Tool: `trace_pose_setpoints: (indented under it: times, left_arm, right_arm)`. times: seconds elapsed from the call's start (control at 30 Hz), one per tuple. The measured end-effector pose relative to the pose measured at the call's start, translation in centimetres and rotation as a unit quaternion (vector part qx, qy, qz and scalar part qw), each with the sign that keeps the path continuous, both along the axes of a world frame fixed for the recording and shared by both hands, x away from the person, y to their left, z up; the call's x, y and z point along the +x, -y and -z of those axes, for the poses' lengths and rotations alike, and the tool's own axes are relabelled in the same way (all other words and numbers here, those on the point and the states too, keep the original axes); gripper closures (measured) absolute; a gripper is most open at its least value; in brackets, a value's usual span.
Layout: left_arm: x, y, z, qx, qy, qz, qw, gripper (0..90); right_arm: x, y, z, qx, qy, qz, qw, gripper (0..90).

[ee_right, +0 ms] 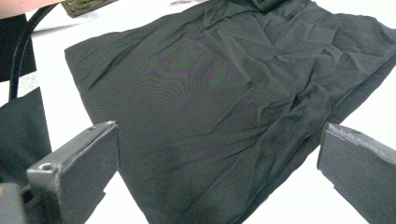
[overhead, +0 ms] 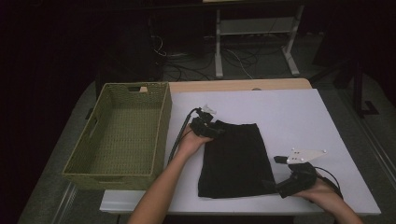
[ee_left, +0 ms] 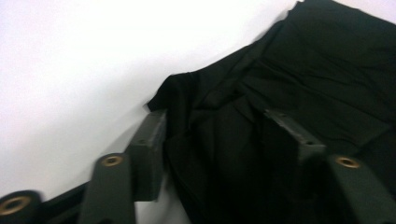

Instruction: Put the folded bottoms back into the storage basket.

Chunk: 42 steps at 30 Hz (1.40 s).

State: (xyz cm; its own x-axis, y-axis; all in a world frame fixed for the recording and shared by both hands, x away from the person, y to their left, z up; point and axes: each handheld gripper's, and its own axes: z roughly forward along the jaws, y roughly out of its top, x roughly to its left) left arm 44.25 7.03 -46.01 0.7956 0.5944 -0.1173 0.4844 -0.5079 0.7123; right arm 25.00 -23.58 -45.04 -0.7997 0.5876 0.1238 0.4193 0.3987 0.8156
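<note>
Table point(overhead: 299, 116) carrying white sheet over wooden top, bare wood strip showing along far edge. Black cloth point(overhead: 236, 158) lying flat on sheet near front middle, slightly rumpled at far left corner. Green woven basket point(overhead: 122, 135) sitting on table's left side, overhanging left edge, just beside cloth, not touching.

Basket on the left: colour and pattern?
Olive-green woven wicker basket, clearest in the high view.

The high view looks forward and down over the black cloth point(overhead: 235, 158). Both gripper views sit low and close to it, the left at its far-left corner, the right at its near-right corner.
</note>
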Motion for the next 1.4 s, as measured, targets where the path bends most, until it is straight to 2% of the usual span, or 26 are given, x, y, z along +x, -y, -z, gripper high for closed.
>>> trace_pose_setpoints:
  times: [0.33, 0.4, 0.57, 0.73, 1.03, 1.27, 1.4]
  left_arm:
    - [-0.1, 0.1, 0.0, -0.010, -0.017, 0.016, 0.9997, 61.9]
    - [-0.1, 0.1, 0.0, -0.020, -0.029, 0.023, 0.9991, 68.9]
    - [-0.1, 0.2, 0.1, -0.026, -0.039, 0.028, 0.9985, 76.4]
    - [-0.1, 0.2, 0.1, -0.030, -0.046, 0.026, 0.9981, 78.5]
    - [-0.2, 0.3, 0.0, -0.026, -0.045, 0.023, 0.9984, 78.6]
    - [-0.2, 0.3, 0.0, -0.024, -0.044, 0.023, 0.9985, 78.6]
    - [-0.3, 0.3, 0.0, -0.024, -0.045, 0.021, 0.9985, 78.6]
  right_arm:
    - [0.0, 0.0, 0.0, 0.000, -0.001, 0.001, 1.0000, 0.0]
    - [0.0, 0.0, 0.0, 0.000, -0.001, 0.001, 1.0000, 0.0]
    - [0.0, 0.0, 0.0, 0.000, -0.001, 0.001, 1.0000, 0.0]
    - [0.0, 0.0, 0.1, 0.000, -0.001, 0.002, 1.0000, 0.0]
    - [-0.5, 0.2, -0.4, 0.001, -0.007, 0.009, 0.9999, 0.0]
    - [-2.0, 0.2, -0.2, -0.007, -0.020, 0.004, 0.9998, 0.0]
    - [-2.8, 0.7, 0.5, -0.015, -0.031, 0.004, 0.9994, 1.7]
